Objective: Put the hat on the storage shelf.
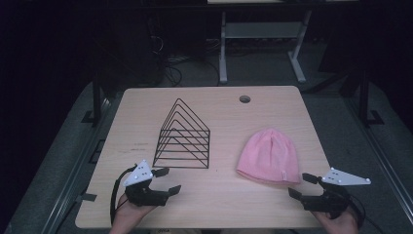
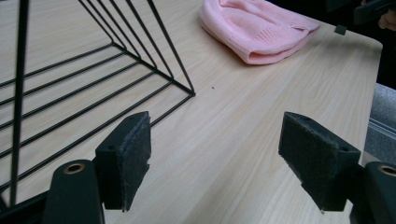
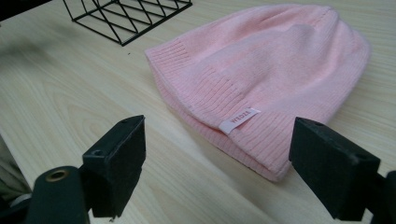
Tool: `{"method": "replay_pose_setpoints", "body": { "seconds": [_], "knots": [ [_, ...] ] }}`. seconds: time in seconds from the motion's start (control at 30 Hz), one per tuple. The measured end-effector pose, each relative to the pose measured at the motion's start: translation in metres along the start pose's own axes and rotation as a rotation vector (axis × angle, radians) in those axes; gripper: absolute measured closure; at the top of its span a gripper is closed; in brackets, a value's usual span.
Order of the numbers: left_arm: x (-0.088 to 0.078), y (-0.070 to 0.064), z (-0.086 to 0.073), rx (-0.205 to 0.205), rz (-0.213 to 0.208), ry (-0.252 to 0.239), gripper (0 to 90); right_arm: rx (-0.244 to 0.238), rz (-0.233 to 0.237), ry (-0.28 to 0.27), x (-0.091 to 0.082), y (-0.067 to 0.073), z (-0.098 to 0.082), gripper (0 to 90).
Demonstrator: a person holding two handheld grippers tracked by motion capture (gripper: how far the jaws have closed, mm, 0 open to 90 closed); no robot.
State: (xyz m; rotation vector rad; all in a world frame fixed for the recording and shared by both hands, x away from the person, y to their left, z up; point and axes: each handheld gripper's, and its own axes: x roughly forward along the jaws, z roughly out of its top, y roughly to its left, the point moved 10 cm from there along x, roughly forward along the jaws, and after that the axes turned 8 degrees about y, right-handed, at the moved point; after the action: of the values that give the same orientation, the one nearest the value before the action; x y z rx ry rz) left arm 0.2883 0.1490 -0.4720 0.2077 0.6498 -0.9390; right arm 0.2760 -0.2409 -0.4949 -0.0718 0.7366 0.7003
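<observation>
Table (image 1: 214, 204): light wood top w/ rounded corners, round cable hole (image 1: 245, 99) near far edge. All places below given rel. to the wire rack.

Wire rack (image 1: 184, 136): black, row of triangle-shaped dividers on a flat base, standing upright a bit left of table centre. In left gripper view its near corner (image 2: 140, 70) sits just ahead of the jaws, apart from them.

Hat (image 1: 269, 156): pink knit beanie, lying flat to the right of the rack, near but not touching; bare wood between them. Ribbed cuff faces the person's side. Small white label (image 3: 239, 120) on the cuff, text too blurred to read for sure. In left gripper view the hat (image 2: 257, 28) lies beyond the rack's corner, toward the table's far right.

Left gripper (image 1: 164, 180): held in a hand (image 1: 127, 217) at the near table edge, just in front of the rack's near-left corner. Jaws wide apart, nothing between them but table. Grey plate on top, cable looping to its left.

Right gripper (image 1: 303, 185): well right of the rack, just past the hat's near-right edge, held in a hand (image 1: 336, 222). Jaws spread wide, empty; in right gripper view the hat's cuff (image 3: 243, 112) lies ahead of and between them, not touched. Can't tell if either gripper rests on the table.
</observation>
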Motion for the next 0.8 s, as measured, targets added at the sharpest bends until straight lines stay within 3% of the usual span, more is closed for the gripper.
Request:
{"method": "replay_pose_setpoints", "body": {
  "seconds": [0.27, 0.47, 0.67, 0.8],
  "knots": [
    [0.006, -0.005, 0.001, -0.016, -0.029, 0.007, 23.7, 0.018, -0.013, -0.025, -0.007, -0.007, 0.002, 17.4],
    [0.01, -0.013, 0.012, -0.022, -0.054, -0.015, 22.8, 0.029, -0.016, -0.029, -0.007, -0.01, 0.005, 16.4],
    [0.028, -0.033, 0.033, 0.013, -0.089, -0.016, 22.8, 0.037, -0.013, -0.04, -0.008, -0.013, 0.013, 16.3],
    [0.049, -0.051, 0.048, 0.052, -0.119, -0.001, 22.8, 0.041, -0.002, -0.022, -0.002, -0.015, 0.021, 16.4]
  ]
}}
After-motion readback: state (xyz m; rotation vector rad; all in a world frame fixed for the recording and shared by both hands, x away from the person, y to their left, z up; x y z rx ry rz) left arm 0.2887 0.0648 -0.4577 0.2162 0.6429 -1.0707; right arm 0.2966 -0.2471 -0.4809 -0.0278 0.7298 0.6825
